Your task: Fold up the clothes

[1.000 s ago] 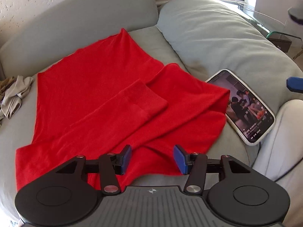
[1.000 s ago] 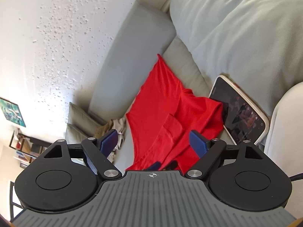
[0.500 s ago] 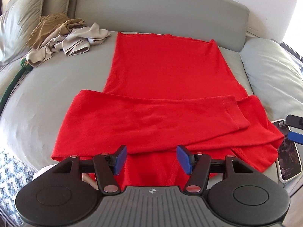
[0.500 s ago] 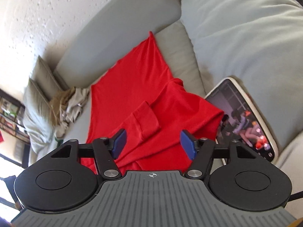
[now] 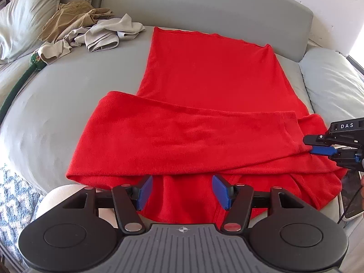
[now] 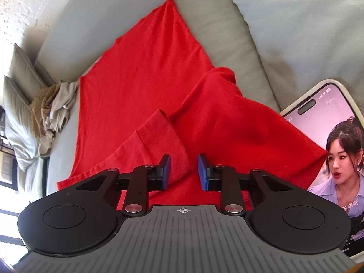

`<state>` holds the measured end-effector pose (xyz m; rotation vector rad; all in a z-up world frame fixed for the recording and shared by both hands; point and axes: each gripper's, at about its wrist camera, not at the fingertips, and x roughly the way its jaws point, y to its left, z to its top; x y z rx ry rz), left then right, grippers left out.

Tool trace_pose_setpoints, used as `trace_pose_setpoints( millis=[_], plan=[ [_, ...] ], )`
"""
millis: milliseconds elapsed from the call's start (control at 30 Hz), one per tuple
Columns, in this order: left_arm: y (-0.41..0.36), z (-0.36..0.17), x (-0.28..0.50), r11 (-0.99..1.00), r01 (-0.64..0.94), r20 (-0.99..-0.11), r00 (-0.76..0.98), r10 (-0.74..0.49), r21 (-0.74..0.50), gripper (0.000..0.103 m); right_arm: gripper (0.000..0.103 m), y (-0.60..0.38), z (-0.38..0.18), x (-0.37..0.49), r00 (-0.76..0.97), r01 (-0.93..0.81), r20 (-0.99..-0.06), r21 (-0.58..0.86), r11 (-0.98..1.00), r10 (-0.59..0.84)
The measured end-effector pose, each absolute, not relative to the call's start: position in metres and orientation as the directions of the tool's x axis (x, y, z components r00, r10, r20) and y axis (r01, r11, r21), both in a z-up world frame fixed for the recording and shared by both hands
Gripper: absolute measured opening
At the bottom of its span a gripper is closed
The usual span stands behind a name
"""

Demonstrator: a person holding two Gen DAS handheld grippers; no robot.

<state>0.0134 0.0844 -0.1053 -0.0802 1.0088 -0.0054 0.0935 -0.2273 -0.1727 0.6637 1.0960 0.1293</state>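
While the right gripper [image 6: 183,173] was up off the cloth w/ jaws wide a sec ago, it's now low on the red top [image 5: 209,104] and its jaws are closing, narrow, w/ the sleeve cuff [image 6: 163,141] corner between the blue pads; can't tell if they press it yet. In the left wrist view the same tool shows at the right edge [image 5: 318,150], nosing into the garment's right side near the cuff. The left gripper [image 5: 182,190] has swung round from a slanted look at the top to a square-on one; its fingers stand about half open, nothing pinched, hovering over the near edge, bottom centre.

Judgement: sleeve fold done on one side, right hand going for the cuff/side to start the next fold, left likely to take the near edge.

Red top lies flat on the grey sofa seat [image 5: 68,95], mid-frame. Long axis runs bottom to top of the left view, far straight edge toward the backrest [image 5: 204,6]. The folded sleeve crosses it left to right, cuff pointing right. Crumpled beige clothes [image 5: 91,31] sit upper left, apart; phone [image 6: 329,136] just beside the top's right edge.
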Motion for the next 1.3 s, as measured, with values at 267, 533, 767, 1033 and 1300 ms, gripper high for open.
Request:
trace_pose_setpoints(
  millis=[267,533,767,1033,1300],
  plan=[
    [0.085,-0.109,0.006,0.998,-0.032,-0.849,0.527,-0.03,-0.055,0.058,0.005,-0.198,-0.15,0.086,0.516,0.112,-0.812,0.379,0.919,0.272],
    [0.103,-0.108,-0.006,0.994,-0.09,-0.854,0.521,-0.002,-0.058,0.058,0.004,-0.185,-0.078,0.054,0.689,0.014,-0.71,0.209,0.978,0.142],
    [0.097,-0.106,-0.008,0.996,-0.063,-0.85,0.526,-0.023,-0.065,0.058,0.004,-0.218,-0.068,0.046,0.706,0.116,-0.708,0.132,0.984,0.012],
    [0.094,-0.112,-0.01,0.998,-0.059,-0.871,0.491,0.011,-0.02,0.059,0.015,-0.235,-0.133,0.057,0.47,0.157,-0.882,0.128,0.979,0.04],
    [0.139,-0.092,0.007,0.973,-0.17,-0.808,0.588,-0.027,-0.156,0.04,0.048,-0.24,-0.096,0.03,0.58,0.131,-0.81,0.197,0.972,0.086]
  ],
)
